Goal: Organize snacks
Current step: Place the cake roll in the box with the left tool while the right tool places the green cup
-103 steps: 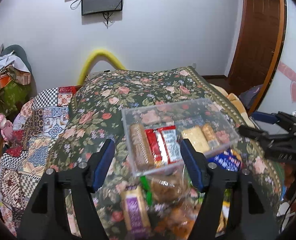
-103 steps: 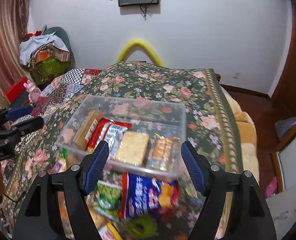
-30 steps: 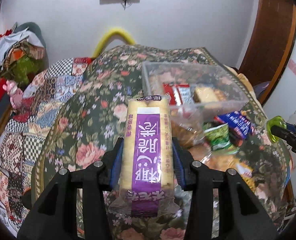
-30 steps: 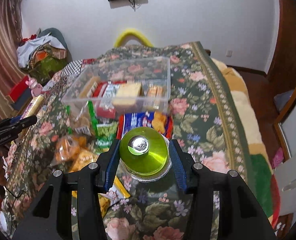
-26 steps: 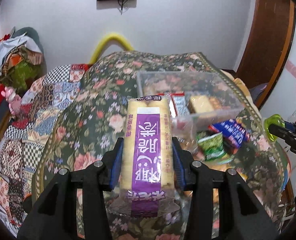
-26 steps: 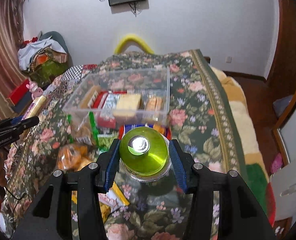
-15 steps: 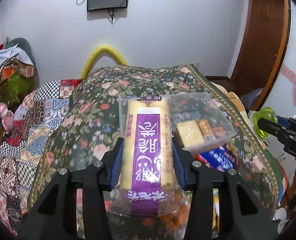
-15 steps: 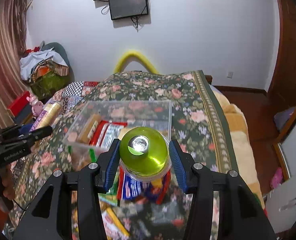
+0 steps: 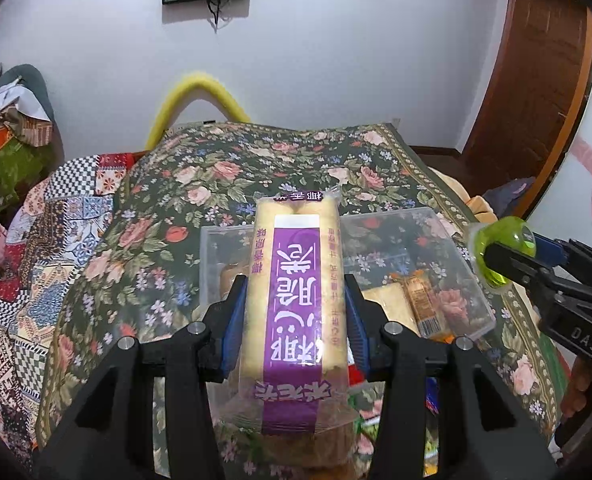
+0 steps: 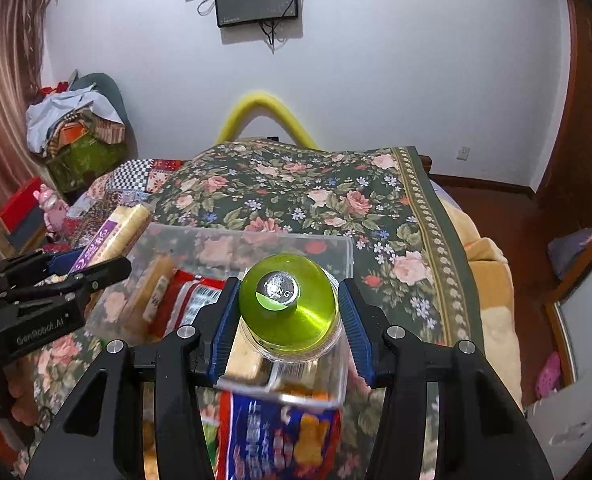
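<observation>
Gripping the long biscuit pack [image 9: 296,312], the left gripper [image 9: 294,316] pinches it by its two long sides; the pack's long axis runs away from the camera toward the far wall, purple label up, its far end over the clear plastic box [image 9: 447,248]. That box sits on the floral bedspread [image 9: 224,168], its long side running left to right, with packets lying in it: a red wrapper [image 10: 184,300] and a tan biscuit pack [image 10: 152,292] toward its left. At the right, the right gripper [image 10: 288,320] is clamped on a green-capped jar [image 10: 288,300], cap end pointing away from the camera, above the box's near edge. Below the jar, near the camera, lies a blue snack bag [image 10: 272,436]. Beyond the bed curves a yellow foam tube [image 10: 264,108].
</observation>
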A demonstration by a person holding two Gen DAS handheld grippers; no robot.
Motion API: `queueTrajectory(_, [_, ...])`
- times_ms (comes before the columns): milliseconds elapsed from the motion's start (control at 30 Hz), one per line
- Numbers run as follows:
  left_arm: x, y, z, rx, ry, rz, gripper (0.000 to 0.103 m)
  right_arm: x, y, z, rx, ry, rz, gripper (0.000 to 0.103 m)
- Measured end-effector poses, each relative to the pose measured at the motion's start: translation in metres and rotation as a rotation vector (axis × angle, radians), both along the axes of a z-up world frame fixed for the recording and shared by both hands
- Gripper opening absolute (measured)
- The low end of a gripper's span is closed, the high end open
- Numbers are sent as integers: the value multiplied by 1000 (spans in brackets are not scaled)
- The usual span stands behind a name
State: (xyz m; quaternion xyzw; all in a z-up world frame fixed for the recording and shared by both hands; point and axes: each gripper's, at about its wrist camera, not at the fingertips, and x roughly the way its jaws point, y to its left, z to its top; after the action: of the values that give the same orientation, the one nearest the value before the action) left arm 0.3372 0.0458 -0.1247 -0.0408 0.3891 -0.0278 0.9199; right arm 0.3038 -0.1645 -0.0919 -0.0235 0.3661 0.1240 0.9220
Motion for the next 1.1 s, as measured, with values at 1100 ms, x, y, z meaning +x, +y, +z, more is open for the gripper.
queueTrajectory(1100, [36,-16,-30,37,64,-85,49,54,18,-37,-58,135,27,58])
